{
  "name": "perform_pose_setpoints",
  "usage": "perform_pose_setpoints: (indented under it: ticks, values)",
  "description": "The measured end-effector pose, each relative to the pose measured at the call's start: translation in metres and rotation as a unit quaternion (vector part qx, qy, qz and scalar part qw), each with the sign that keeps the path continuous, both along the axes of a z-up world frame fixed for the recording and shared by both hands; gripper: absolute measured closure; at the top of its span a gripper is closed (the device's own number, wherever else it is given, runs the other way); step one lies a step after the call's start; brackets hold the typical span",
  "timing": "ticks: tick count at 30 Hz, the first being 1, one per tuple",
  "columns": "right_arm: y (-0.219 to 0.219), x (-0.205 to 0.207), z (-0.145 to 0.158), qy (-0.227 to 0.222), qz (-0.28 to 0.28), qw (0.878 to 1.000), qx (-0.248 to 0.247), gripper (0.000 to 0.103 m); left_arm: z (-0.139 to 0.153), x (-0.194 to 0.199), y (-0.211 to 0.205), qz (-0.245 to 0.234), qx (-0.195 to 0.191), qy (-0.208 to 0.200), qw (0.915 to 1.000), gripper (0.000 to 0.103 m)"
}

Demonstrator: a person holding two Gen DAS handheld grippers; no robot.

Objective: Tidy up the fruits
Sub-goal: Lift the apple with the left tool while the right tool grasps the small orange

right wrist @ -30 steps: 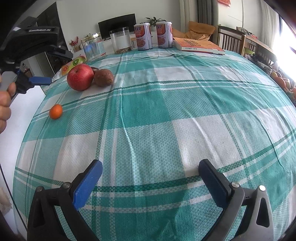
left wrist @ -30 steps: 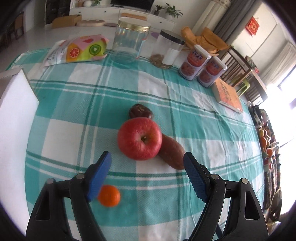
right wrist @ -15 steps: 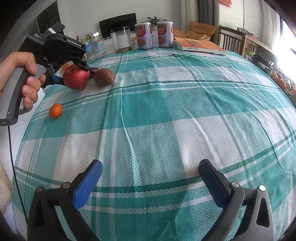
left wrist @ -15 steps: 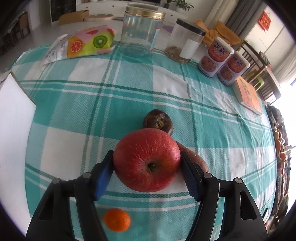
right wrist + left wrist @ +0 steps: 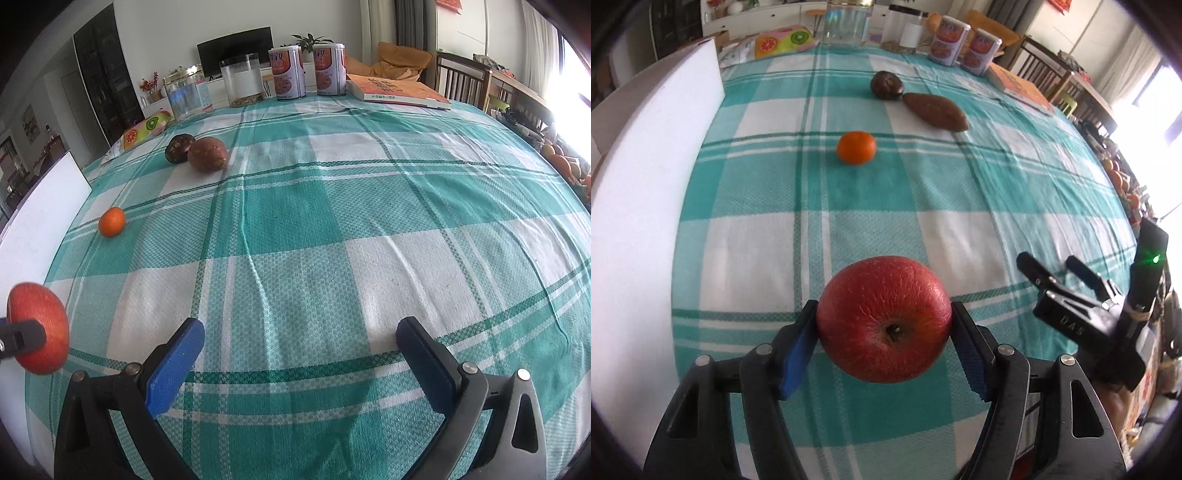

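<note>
My left gripper [image 5: 884, 308] is shut on a red apple [image 5: 884, 317], held above the checked green tablecloth [image 5: 923, 206] near its front edge. The apple [image 5: 37, 332] also shows at the far left of the right wrist view. A tangerine [image 5: 856, 147] lies further back. Behind it, a dark round fruit [image 5: 886, 85] touches a brown oblong fruit [image 5: 936, 112]. To the apple's right, my right gripper [image 5: 300, 326] stands open over bare cloth with nothing between its fingers.
A white foam board [image 5: 646, 184] runs along the table's left side. At the far edge stand a glass jar [image 5: 184, 94], a clear canister [image 5: 242, 81], two cans [image 5: 308, 72], an orange book [image 5: 397, 90] and a fruit-print bag [image 5: 142, 129].
My left gripper closed on the apple, lifted it away from the two brown fruits and carried it toward the table's near edge. The right gripper has not moved.
</note>
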State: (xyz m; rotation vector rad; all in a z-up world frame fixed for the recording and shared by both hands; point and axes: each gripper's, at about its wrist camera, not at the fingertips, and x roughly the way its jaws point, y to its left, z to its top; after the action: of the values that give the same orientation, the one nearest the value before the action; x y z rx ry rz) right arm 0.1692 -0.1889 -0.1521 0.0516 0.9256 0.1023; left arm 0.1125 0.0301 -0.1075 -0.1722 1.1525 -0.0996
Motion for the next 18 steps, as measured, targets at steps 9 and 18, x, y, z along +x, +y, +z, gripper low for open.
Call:
perform_pose_setpoints:
  ticks: [9, 18]
  values:
    - [-0.002, -0.001, 0.002, -0.002, 0.000, 1.000, 0.010, 0.000, -0.013, 0.001, -0.015, 0.003, 0.081, -0.079, 0.9936, 0.026]
    - [-0.002, -0.001, 0.001, -0.002, 0.000, 1.000, 0.007, 0.000, -0.028, -0.001, -0.011, 0.015, 0.100, -0.115, 0.9882, 0.014]
